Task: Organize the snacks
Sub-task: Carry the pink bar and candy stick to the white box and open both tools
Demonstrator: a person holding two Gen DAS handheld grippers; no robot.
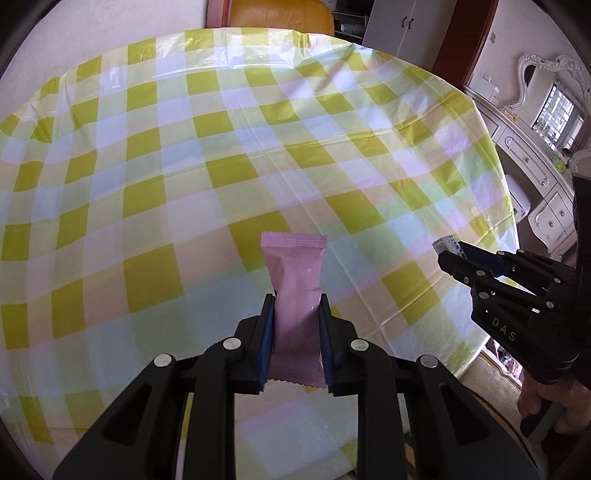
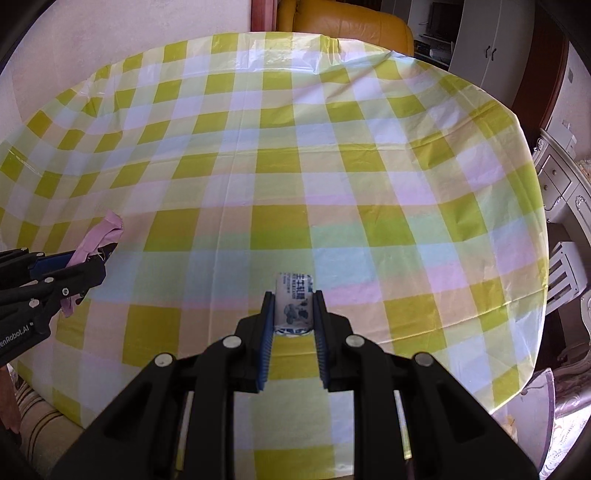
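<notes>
My left gripper (image 1: 297, 301) is shut on a pink snack packet (image 1: 295, 295) that stands upright between its blue pads, lifted above the checked tablecloth. The same packet (image 2: 99, 236) shows at the left of the right wrist view, pinched in that left gripper (image 2: 98, 260). My right gripper (image 2: 293, 297) is shut on a small white snack packet with dark print (image 2: 294, 304), also off the cloth. From the left wrist view the right gripper (image 1: 448, 254) hangs at the right, with the white packet (image 1: 445, 244) poking out of its tip.
A round table under a yellow, green and white checked plastic cloth (image 1: 229, 155) fills both views. An orange leather chair (image 1: 280, 16) stands behind it. A white ornate dresser with a mirror (image 1: 532, 122) lines the right side. A hand (image 1: 543, 398) holds the right gripper's handle.
</notes>
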